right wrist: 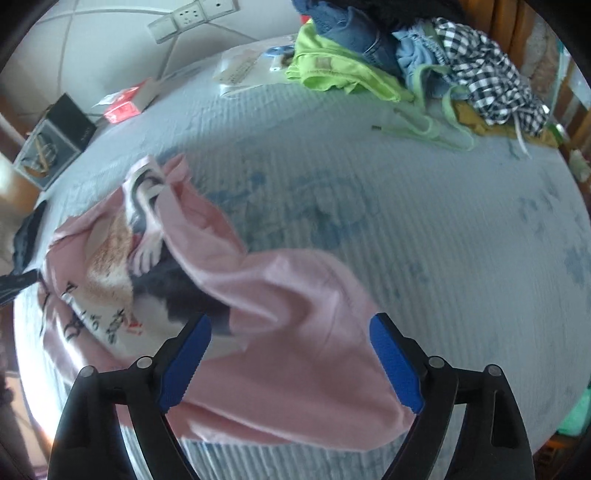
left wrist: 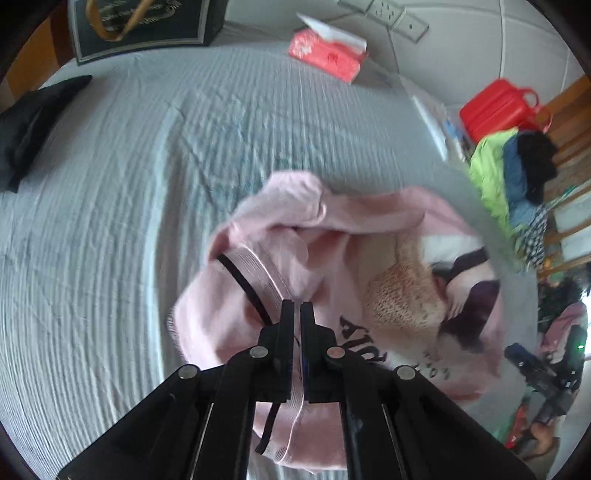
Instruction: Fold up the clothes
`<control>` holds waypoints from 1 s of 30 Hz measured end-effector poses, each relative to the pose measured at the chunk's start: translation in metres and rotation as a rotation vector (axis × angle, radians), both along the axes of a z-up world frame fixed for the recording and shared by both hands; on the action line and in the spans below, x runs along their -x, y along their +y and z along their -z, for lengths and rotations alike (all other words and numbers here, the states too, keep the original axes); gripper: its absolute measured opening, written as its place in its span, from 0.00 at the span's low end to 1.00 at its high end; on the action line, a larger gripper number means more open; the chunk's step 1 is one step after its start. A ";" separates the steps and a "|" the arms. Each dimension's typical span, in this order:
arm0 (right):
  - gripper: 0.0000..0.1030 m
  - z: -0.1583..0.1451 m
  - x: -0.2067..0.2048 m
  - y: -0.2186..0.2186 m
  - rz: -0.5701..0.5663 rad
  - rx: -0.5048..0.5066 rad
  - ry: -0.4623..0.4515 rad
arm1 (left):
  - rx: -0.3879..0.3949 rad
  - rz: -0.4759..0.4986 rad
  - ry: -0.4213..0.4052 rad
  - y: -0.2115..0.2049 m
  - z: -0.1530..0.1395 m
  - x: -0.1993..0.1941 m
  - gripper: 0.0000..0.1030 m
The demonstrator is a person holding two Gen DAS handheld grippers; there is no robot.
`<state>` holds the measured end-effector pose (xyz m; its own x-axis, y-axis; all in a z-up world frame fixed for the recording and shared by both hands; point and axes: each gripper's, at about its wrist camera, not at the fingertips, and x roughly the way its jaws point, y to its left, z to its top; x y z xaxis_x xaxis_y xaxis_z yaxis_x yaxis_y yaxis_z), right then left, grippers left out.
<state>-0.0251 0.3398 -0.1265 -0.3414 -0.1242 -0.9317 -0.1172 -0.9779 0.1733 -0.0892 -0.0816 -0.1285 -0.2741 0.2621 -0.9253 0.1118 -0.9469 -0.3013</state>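
The left gripper (left wrist: 297,308) has its fingers pressed together on the ribbed, black-trimmed neckline of a pink shirt (left wrist: 332,258), pinching that edge so the cloth bunches up around the tips. The shirt lies crumpled on a bed covered with a pale grey ribbed bedspread (left wrist: 129,184), its printed front with an orange furry figure and dark lettering turned up toward the camera. In the right wrist view, the right gripper (right wrist: 290,334) hangs over the same garment with its blue-padded fingers (right wrist: 188,358) spread wide; a loose pink fold lies between and below them, and it is hard to tell whether either pad touches the fabric. Toward the far edge of the bed sits a pile of unfolded clothes (right wrist: 406,55), with a lime green piece, blue denim and a black-and-white checked garment. A red tissue pack (left wrist: 325,55) lies near the wall, a dark boxy bag (left wrist: 144,26) stands at the bed's far corner, and a black cloth (left wrist: 33,122) rests well apart on the left.
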 end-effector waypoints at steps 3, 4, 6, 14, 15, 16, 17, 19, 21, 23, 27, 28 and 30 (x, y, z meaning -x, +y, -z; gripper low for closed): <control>0.86 0.012 0.000 -0.007 -0.027 0.030 -0.016 | 0.003 0.005 -0.079 0.010 0.029 0.000 0.03; 0.86 0.016 0.001 -0.008 -0.030 0.026 -0.025 | 0.005 0.000 -0.081 0.012 0.037 -0.002 0.03; 0.86 0.025 0.003 -0.011 -0.031 0.020 -0.038 | 0.026 -0.008 -0.018 0.015 0.036 -0.009 0.03; 0.97 0.039 0.002 -0.010 -0.032 0.062 -0.038 | 0.143 0.022 0.094 0.037 0.042 -0.028 0.03; 1.00 0.040 0.002 -0.012 -0.039 0.060 -0.035 | 0.140 0.022 0.086 0.038 0.041 -0.029 0.03; 1.00 0.041 0.002 -0.013 -0.043 0.050 -0.035 | 0.125 0.018 0.075 0.036 0.039 -0.030 0.03; 1.00 0.041 0.002 -0.015 -0.048 0.036 -0.037 | 0.101 0.018 0.085 0.033 0.031 -0.032 0.03; 1.00 0.041 0.002 -0.017 -0.050 0.026 -0.034 | 0.096 0.015 0.144 0.026 0.009 -0.038 0.03; 1.00 0.040 0.001 -0.013 -0.040 0.045 -0.027 | 0.149 0.018 0.165 0.028 -0.005 -0.039 0.03; 1.00 0.039 0.001 -0.009 -0.031 0.070 -0.021 | 0.172 0.025 0.140 0.029 -0.014 -0.040 0.03; 1.00 0.039 0.000 -0.006 -0.025 0.086 -0.018 | -0.021 0.059 0.236 0.024 -0.043 -0.051 0.03; 1.00 0.039 0.000 -0.006 -0.023 0.085 -0.016 | -0.070 0.069 0.255 0.023 -0.047 -0.054 0.03; 1.00 0.040 0.000 -0.008 -0.021 0.080 -0.014 | -0.094 0.067 0.261 0.026 -0.054 -0.054 0.03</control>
<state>-0.0255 0.3316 -0.1664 -0.3246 -0.2054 -0.9233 -0.1001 -0.9632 0.2494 -0.0355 -0.0559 -0.0745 -0.4792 0.3696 -0.7961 -0.0437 -0.9159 -0.3989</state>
